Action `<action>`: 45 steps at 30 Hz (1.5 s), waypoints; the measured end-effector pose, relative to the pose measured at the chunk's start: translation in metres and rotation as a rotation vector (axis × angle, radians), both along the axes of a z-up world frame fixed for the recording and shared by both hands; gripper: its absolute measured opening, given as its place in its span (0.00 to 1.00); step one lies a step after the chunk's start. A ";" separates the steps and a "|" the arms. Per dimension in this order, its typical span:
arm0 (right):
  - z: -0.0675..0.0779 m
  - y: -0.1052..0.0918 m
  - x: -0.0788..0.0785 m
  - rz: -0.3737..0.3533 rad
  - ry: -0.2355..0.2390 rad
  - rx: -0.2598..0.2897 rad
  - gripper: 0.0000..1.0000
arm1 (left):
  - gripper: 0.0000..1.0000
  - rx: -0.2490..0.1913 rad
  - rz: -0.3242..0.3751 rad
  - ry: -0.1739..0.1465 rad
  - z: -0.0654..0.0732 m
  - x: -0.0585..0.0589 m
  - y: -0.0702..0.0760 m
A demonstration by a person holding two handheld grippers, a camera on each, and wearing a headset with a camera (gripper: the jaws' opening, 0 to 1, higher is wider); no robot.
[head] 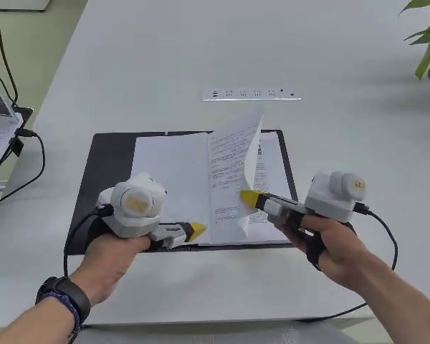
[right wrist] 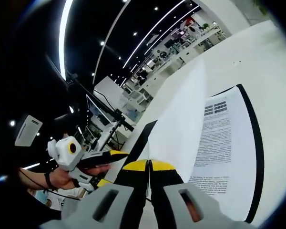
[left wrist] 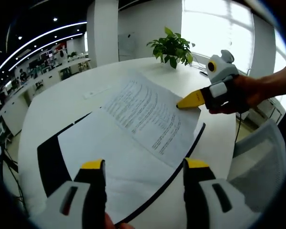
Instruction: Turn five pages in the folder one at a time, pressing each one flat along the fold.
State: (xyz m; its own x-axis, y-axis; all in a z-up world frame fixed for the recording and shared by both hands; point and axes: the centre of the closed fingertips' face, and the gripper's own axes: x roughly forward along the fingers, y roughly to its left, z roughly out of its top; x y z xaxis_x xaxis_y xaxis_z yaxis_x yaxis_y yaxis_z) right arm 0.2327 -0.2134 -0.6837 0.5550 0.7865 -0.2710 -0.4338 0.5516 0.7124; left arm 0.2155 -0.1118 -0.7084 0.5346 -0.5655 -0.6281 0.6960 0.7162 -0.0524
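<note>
Nearest, the left claw (head: 193, 231) is hovering wide open by the folder (head: 109, 168) lying open on the table (head: 165, 57), likely ready to press, while the right claw (head: 249, 198) is pinching one page (head: 233, 154) upright for turning

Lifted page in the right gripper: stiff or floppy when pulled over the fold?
Probably floppy: the page bows and twists while held by one pinch of the right gripper. Likely very light, so it may flutter or buckle. A hard tug could crease or tear it at the fold of the folder.
</note>
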 end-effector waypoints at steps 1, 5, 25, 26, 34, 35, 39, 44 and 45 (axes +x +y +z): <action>-0.001 0.002 0.001 0.001 0.000 -0.003 0.00 | 0.65 0.000 0.003 -0.002 0.001 -0.001 0.003; -0.005 0.008 0.003 0.004 0.003 -0.018 0.00 | 0.65 0.004 0.014 -0.008 0.003 -0.003 0.013; 0.008 0.072 0.004 0.075 -0.016 0.006 0.00 | 0.66 -0.026 0.137 -0.031 0.015 -0.007 0.072; 0.008 0.073 0.004 0.076 -0.016 0.007 0.00 | 0.66 -0.026 0.139 -0.031 0.015 -0.007 0.074; 0.012 0.095 0.001 0.105 -0.022 0.013 0.00 | 0.66 -0.028 0.159 -0.036 0.016 -0.010 0.089; 0.011 0.097 0.000 0.108 -0.020 0.013 0.00 | 0.66 -0.030 0.162 -0.034 0.015 -0.010 0.091; 0.010 0.104 -0.003 0.118 -0.018 0.012 0.00 | 0.66 -0.032 0.164 -0.031 0.014 -0.012 0.093; 0.007 0.112 -0.004 0.132 -0.008 0.004 0.00 | 0.66 -0.037 0.169 -0.030 0.014 -0.014 0.097; 0.006 0.114 -0.005 0.134 -0.005 0.004 0.00 | 0.66 -0.039 0.172 -0.029 0.014 -0.015 0.098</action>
